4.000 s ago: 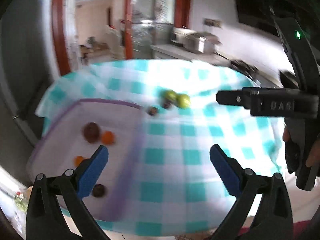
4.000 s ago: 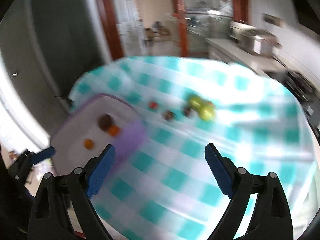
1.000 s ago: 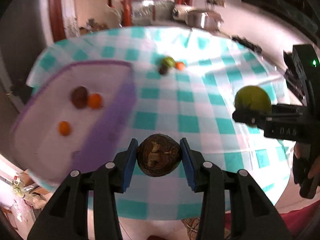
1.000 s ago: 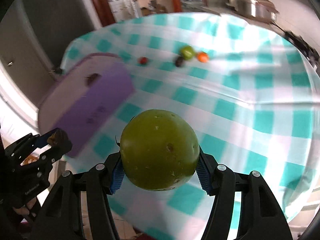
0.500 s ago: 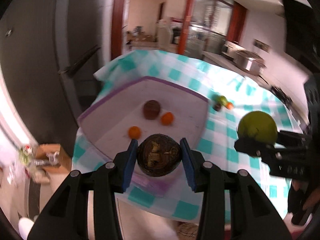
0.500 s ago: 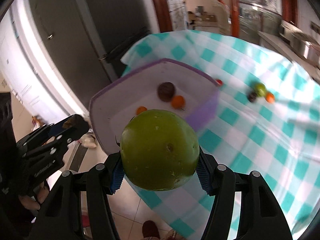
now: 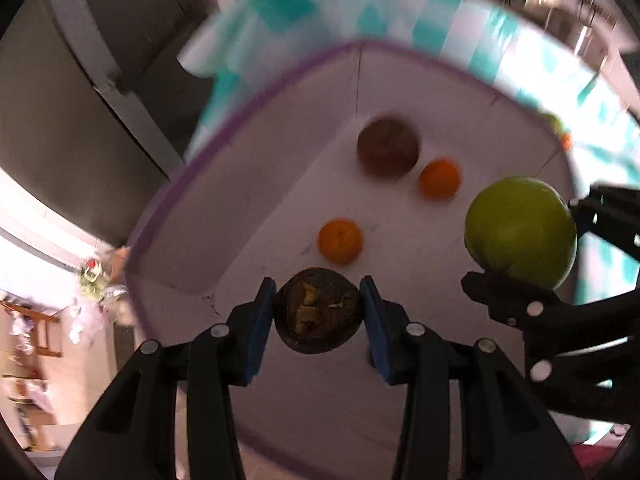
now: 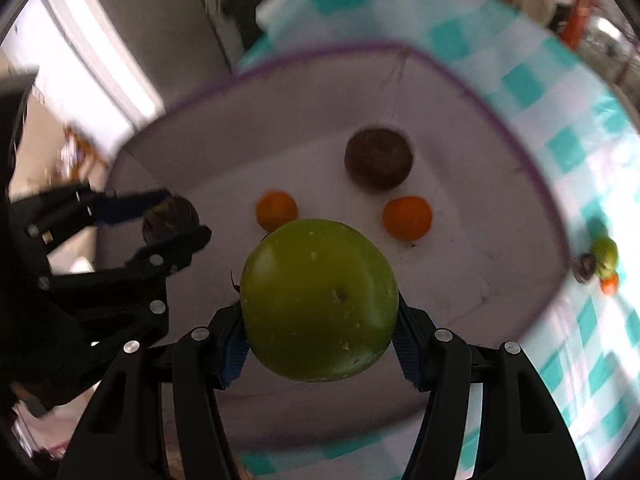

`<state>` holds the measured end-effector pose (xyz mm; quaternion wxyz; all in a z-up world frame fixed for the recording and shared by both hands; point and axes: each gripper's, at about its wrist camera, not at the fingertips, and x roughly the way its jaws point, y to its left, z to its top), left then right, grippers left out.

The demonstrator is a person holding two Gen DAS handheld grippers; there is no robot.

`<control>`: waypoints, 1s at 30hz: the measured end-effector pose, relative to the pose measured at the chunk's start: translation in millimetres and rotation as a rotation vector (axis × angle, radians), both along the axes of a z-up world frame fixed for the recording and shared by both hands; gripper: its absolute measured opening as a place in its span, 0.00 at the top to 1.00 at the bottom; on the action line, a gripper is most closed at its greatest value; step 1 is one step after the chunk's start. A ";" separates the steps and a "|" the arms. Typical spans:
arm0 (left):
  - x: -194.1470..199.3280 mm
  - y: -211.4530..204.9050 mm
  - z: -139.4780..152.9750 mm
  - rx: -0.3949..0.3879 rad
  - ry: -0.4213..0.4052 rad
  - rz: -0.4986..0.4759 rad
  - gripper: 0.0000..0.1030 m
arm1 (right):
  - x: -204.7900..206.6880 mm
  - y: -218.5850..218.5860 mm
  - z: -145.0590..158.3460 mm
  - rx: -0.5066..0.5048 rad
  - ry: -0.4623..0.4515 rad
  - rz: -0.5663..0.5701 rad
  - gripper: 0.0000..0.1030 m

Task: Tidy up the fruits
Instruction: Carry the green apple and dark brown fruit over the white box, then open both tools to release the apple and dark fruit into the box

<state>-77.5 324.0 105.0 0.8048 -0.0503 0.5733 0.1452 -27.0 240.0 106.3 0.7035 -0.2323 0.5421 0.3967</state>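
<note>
Left gripper (image 7: pixel 319 314): its blue pads are pinching a small dark, wrinkled fruit (image 7: pixel 319 316) from both sides; it is pointing steeply down over the near part of the bin.
Right gripper (image 8: pixel 320 340): its pads are pressing on a large green apple (image 8: pixel 319 300), which is filling the gap between the jaws; it is hanging over the bin's right half, to the right of the left gripper.
Bin (image 7: pixel 256 160): a white box with a purple rim is sitting on the checked tablecloth, at the table's left end.
Fruit lying in the bin: a dark brown round fruit (image 8: pixel 378 158) is resting toward the far wall; one orange (image 8: pixel 407 218) is lying just near and right of it, apart from it; a second orange (image 8: pixel 276 210) is sitting further left, partly hidden behind the apple in the right wrist view.
Fruit lying on the tablecloth (image 8: pixel 580 152): beyond the bin's right wall, a small green fruit (image 8: pixel 605 254), a small dark fruit (image 8: pixel 586 266) and a small orange fruit (image 8: pixel 609 283) are clustering close together; blur is hiding whether they touch.
</note>
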 end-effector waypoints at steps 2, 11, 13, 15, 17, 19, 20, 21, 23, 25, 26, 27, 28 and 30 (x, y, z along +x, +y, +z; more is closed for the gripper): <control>9.9 4.6 -16.6 0.000 0.069 -0.002 0.58 | 10.9 12.9 -18.4 -0.064 0.028 0.039 0.42; 37.7 21.8 -55.7 -0.012 0.291 0.002 0.58 | 38.3 45.7 -58.4 -0.239 0.101 0.147 0.41; 37.5 22.4 -59.8 -0.020 0.310 0.000 0.58 | 39.7 46.5 -61.1 -0.248 0.118 0.148 0.41; 36.1 22.2 -61.9 -0.011 0.319 -0.003 0.58 | 40.7 46.0 -62.7 -0.252 0.131 0.149 0.41; 34.0 21.9 -62.1 -0.009 0.316 -0.002 0.58 | 40.8 45.8 -63.3 -0.255 0.132 0.151 0.41; 31.2 22.9 -62.4 -0.011 0.314 0.001 0.58 | 41.4 46.6 -63.4 -0.257 0.129 0.151 0.41; 28.7 23.9 -63.0 -0.012 0.315 0.003 0.58 | 41.6 46.6 -63.7 -0.260 0.125 0.148 0.41; 27.0 23.2 -63.0 -0.011 0.314 0.003 0.58 | 43.7 52.1 -64.1 -0.264 0.122 0.145 0.41; 22.6 27.2 -63.6 -0.010 0.313 0.003 0.58 | 44.0 52.7 -64.0 -0.267 0.115 0.141 0.41; 19.1 29.8 -63.0 -0.016 0.315 0.005 0.58 | 44.3 52.9 -64.2 -0.270 0.113 0.137 0.41; 24.1 29.1 -63.1 -0.020 0.317 0.008 0.58 | 45.0 53.0 -64.5 -0.274 0.113 0.135 0.41; 23.2 29.9 -62.9 -0.023 0.317 0.010 0.57 | 42.7 54.2 -65.8 -0.278 0.114 0.135 0.41; 22.5 30.5 -62.5 -0.024 0.318 0.012 0.57 | 34.0 52.2 -61.8 -0.282 0.114 0.133 0.41; 21.7 30.7 -61.3 -0.026 0.320 0.011 0.57 | 35.1 53.2 -62.1 -0.285 0.114 0.125 0.41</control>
